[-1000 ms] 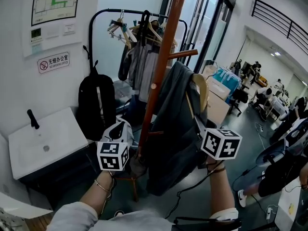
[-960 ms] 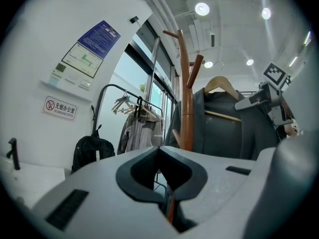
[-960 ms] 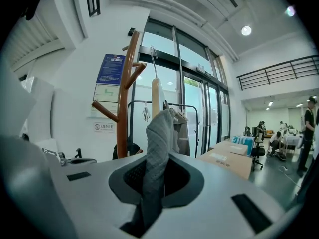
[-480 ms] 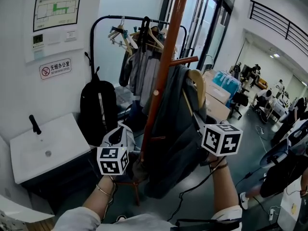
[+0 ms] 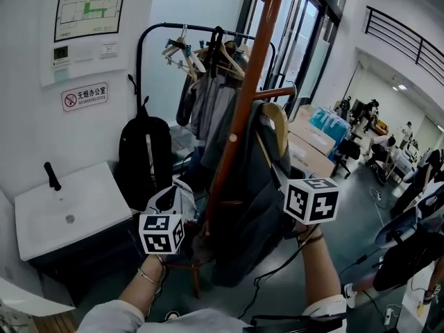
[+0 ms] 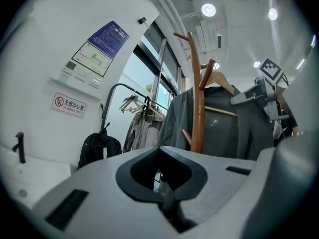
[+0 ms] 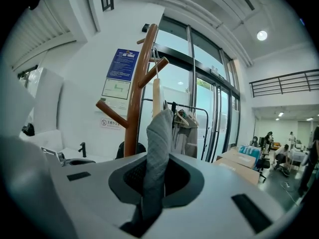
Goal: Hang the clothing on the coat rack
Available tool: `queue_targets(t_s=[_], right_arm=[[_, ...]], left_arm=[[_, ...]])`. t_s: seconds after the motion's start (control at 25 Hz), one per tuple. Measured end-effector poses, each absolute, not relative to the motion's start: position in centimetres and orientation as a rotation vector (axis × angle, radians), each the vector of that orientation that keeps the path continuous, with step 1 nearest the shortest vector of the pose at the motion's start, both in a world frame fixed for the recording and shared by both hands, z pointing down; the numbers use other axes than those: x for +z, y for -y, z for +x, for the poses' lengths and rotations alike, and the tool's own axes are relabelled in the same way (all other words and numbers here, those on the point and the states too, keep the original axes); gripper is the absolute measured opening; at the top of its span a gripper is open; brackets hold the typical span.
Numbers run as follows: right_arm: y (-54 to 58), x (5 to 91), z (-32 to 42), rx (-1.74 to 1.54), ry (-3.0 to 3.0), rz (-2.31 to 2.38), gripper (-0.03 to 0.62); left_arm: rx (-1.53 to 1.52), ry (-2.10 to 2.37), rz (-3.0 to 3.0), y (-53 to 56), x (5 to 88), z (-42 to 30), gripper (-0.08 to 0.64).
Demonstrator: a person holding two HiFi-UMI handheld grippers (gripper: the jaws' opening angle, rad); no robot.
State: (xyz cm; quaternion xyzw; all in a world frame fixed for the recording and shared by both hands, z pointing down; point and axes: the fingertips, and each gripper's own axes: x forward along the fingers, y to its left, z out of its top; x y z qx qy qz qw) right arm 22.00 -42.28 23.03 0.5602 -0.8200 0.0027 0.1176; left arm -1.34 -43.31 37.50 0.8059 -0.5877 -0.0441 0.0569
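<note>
A brown wooden coat rack [image 5: 243, 116] stands in the middle of the head view. A grey jacket [image 5: 246, 200] on a wooden hanger [image 5: 277, 127] hangs against it, just under a side peg [image 5: 274, 92]. In the right gripper view the hanger [image 7: 156, 96] has its wire hook up at a peg [image 7: 154, 66]. My right gripper [image 5: 283, 182] is shut on a fold of the grey jacket [image 7: 158, 143]. My left gripper [image 5: 194, 236] is low at the jacket's hem; its jaws [image 6: 167, 203] look shut on a thin strip of grey cloth.
A black garment rail [image 5: 208, 30] with clothes stands behind the rack. A black backpack [image 5: 142, 155] leans by the wall, next to a white sink cabinet [image 5: 62, 214]. Cardboard boxes [image 5: 316, 151] and people at desks are at the back right. A cable [image 5: 277, 269] lies on the floor.
The hanger and jacket have risen closer to the side peg. My right gripper has moved up and a little left with them. The left gripper has stayed low at the hem.
</note>
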Motion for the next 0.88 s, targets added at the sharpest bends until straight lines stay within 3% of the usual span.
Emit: queue_targets(t_s=[0.88], right_arm=[[43.6, 26.0, 18.5, 0.081, 2.458, 1.506, 0.048]], left_arm=[[-0.081, 1.839, 2.353, 42.3, 39.9, -4.1, 0.0]])
